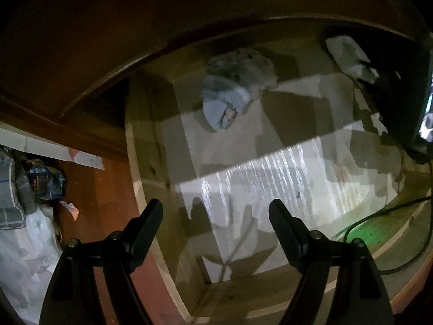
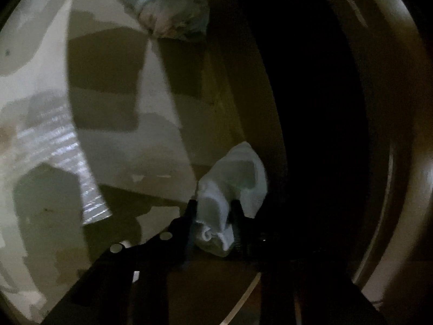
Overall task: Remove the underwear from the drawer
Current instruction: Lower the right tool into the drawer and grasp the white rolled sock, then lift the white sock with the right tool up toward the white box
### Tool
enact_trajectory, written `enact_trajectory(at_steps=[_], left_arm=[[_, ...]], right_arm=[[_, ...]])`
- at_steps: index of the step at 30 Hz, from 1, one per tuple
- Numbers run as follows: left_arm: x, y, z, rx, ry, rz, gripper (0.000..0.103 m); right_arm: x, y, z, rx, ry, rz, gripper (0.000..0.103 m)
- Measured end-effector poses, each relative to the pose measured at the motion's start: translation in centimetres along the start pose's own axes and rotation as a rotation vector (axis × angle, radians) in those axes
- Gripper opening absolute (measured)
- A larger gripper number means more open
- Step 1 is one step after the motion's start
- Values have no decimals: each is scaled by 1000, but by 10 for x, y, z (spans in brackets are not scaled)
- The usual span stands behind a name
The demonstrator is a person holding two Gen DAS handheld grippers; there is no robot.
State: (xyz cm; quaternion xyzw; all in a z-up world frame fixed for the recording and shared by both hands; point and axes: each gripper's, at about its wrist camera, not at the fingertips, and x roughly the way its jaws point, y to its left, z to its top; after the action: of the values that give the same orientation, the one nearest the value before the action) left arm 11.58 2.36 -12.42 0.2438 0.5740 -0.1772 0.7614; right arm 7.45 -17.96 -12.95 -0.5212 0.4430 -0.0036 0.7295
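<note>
1. Right wrist view: the right tool (image 2: 213, 211) is pinching a pale, bunched piece of underwear (image 2: 232, 187), the cloth squeezed between the fingers (image 2: 190, 216) and bulging out past their tips, at the dark side wall of the drawer (image 2: 238, 94).
2. The bite looks to be on a fold and not on the bulk; I judge a quick pull could let the cloth slide free and drop back in.
3. The loose end ahead of the tips hangs close to the drawer wall; it may drag or catch on the edge as it rises.
4. The light is poor and the dark half to the right of this tool hides what is there, so a blind lift risks knocking the furniture.
5. Left wrist view: the left tool (image 1: 216, 224) is spread wide and holds nothing, hovering over the near end of the drawer.
6. A grey-blue bundle of underwear (image 1: 232, 92) lies well ahead of it on the drawer floor (image 1: 270, 168); a white piece (image 1: 349, 57) lies ahead to the right, near the far corner.
7. A dark cable (image 1: 379, 214) runs just right of the left tool and could snag it.
8. The drawer floor is pale, worn and patchy, with a glossy streaked band. Left of the left tool are a reddish floor (image 1: 108, 189) and heaped bags (image 1: 29, 189).
</note>
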Motion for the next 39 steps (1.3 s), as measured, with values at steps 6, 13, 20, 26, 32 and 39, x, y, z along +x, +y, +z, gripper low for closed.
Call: enact_trajectory(at_steps=[6, 13, 20, 26, 32, 39], left_arm=[[1, 2, -1, -13, 5, -5, 78], [1, 4, -1, -12, 1, -4, 78], [-3, 7, 1, -29, -16, -8, 78], [-3, 6, 2, -31, -30, 2, 78], [0, 0, -1, -1, -28, 29, 78], [2, -1, -1, 16, -27, 43, 78]], right_arm=[[-20, -32, -1, 189, -12, 229, 22], [-36, -35, -14, 250, -27, 354, 22], [-40, -27, 5, 264, -30, 278, 43], [-34, -23, 17, 233, -45, 193, 60], [-11, -14, 27, 179, -14, 208, 60], [-2, -6, 30, 153, -11, 223, 47]])
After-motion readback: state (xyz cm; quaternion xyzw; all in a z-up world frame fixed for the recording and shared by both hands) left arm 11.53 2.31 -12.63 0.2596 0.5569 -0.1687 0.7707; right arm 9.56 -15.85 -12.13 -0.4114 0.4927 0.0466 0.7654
